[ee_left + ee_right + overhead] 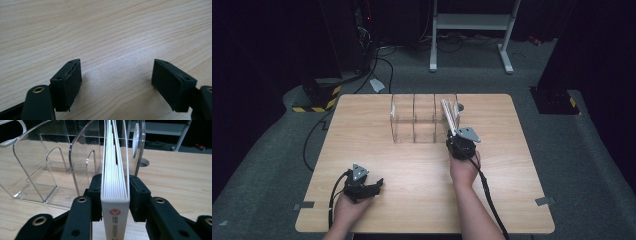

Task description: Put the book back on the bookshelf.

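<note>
1. White-covered, slim bundle of booklets, with a red round emblem on the near spine, stands on edge between the black pads of the right gripper, right at the two pads; whether they still press on it cannot be told.
2. From the high view the bundle leans tilted at the right-hand compartment of a clear acrylic file rack with curved dividers; whether its lower edge rests inside that compartment cannot be told.
3. Directly in front of the rack's near edge sits the right gripper, a grey three-cornered plate on top, carried by the person's right hand.
4. Well apart, near the table's front-left corner, the left gripper lies low over the light wooden tabletop in the person's left hand.
5. Its own view shows the two black jaws spread wide, bare wood grain between them.
6. Beyond the table, a white metal stand rises from grey carpet.
</note>
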`<act>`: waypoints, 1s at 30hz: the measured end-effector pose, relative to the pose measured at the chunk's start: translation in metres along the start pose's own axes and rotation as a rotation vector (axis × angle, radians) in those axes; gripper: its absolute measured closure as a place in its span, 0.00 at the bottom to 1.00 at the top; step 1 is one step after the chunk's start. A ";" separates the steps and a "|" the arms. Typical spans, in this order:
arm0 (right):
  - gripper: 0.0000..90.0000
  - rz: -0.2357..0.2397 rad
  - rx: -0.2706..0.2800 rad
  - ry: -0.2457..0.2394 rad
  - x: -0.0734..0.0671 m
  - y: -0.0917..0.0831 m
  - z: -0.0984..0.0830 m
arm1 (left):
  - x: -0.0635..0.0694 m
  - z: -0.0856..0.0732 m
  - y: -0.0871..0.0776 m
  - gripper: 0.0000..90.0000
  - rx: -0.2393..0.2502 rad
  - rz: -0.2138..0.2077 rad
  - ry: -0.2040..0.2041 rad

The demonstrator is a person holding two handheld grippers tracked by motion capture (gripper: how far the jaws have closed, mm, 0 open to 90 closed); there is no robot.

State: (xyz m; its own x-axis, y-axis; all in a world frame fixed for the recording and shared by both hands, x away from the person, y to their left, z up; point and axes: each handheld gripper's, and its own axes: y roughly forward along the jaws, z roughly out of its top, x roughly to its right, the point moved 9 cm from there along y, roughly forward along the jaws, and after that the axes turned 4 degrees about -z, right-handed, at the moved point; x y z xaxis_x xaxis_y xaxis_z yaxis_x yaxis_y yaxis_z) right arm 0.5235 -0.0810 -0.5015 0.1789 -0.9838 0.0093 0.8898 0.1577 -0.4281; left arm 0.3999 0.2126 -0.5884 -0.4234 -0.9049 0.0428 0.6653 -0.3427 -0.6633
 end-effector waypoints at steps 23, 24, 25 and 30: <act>0.73 0.061 -0.023 0.052 0.005 -0.021 -0.030 | 0.000 0.000 0.000 0.27 -0.002 -0.001 0.002; 0.73 0.063 -0.030 0.058 0.005 -0.022 -0.032 | 0.000 0.000 0.000 0.27 -0.002 -0.001 0.002; 0.73 0.063 -0.030 0.058 0.005 -0.022 -0.032 | 0.000 0.000 0.000 0.27 -0.002 -0.001 0.002; 0.74 0.074 -0.033 0.069 0.005 -0.024 -0.039 | 0.000 0.000 0.000 0.27 -0.002 -0.001 0.002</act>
State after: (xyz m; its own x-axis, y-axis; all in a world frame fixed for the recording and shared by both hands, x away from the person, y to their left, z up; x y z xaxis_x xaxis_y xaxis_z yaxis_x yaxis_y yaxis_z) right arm 0.4865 -0.0926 -0.5260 0.2128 -0.9734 -0.0850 0.8606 0.2280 -0.4553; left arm 0.3997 0.2127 -0.5885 -0.4250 -0.9042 0.0420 0.6638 -0.3429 -0.6646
